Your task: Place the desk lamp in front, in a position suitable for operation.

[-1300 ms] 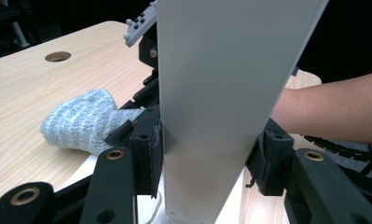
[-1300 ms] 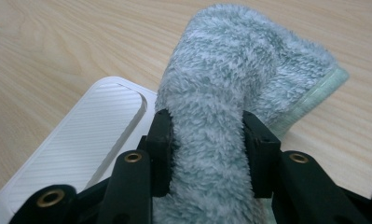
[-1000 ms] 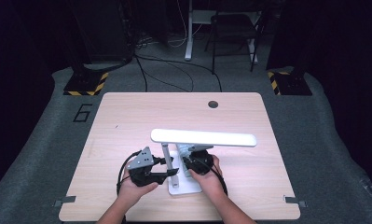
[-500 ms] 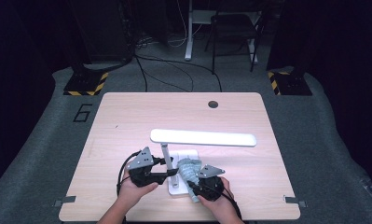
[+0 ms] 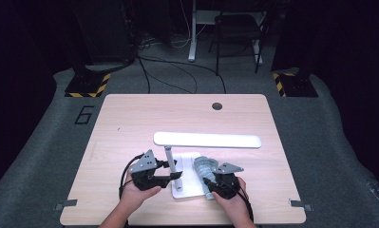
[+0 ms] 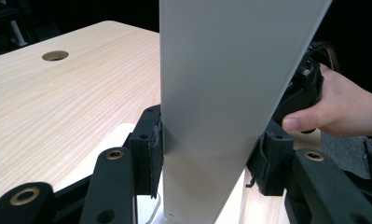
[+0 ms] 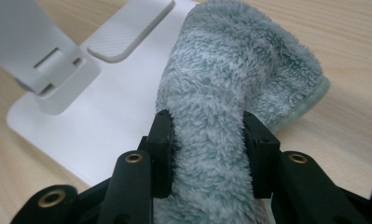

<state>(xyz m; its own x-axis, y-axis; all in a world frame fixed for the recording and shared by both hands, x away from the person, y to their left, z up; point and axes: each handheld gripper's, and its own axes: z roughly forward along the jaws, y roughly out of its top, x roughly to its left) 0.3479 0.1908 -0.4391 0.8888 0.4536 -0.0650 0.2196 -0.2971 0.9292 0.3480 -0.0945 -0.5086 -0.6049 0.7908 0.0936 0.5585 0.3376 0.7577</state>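
Note:
A white desk lamp stands near the table's front, with a long flat head (image 5: 207, 140), a thin upright post (image 5: 169, 159) and a flat base (image 5: 189, 185). My left gripper (image 5: 174, 172) is shut on the post (image 6: 221, 93), with a pad pressed on each side of it (image 6: 207, 163). A fluffy grey-blue cloth (image 5: 203, 166) lies over the base's right part. My right gripper (image 5: 211, 184) is shut on the cloth (image 7: 230, 70), whose pile bulges between the jaws (image 7: 207, 140). The cloth's far end rests partly on the base (image 7: 104, 116) and partly on the wood.
The light wooden table (image 5: 130, 123) has a round cable hole (image 5: 217, 106) at its far side. A raised white pad (image 7: 127, 28) sits on the lamp base beside the post's foot (image 7: 39, 56). The hand with the right gripper (image 6: 314, 93) is just beyond the post.
My right gripper has drawn the cloth back across the lamp base, toward the table's front edge and slightly right. The left gripper has stayed on the post.

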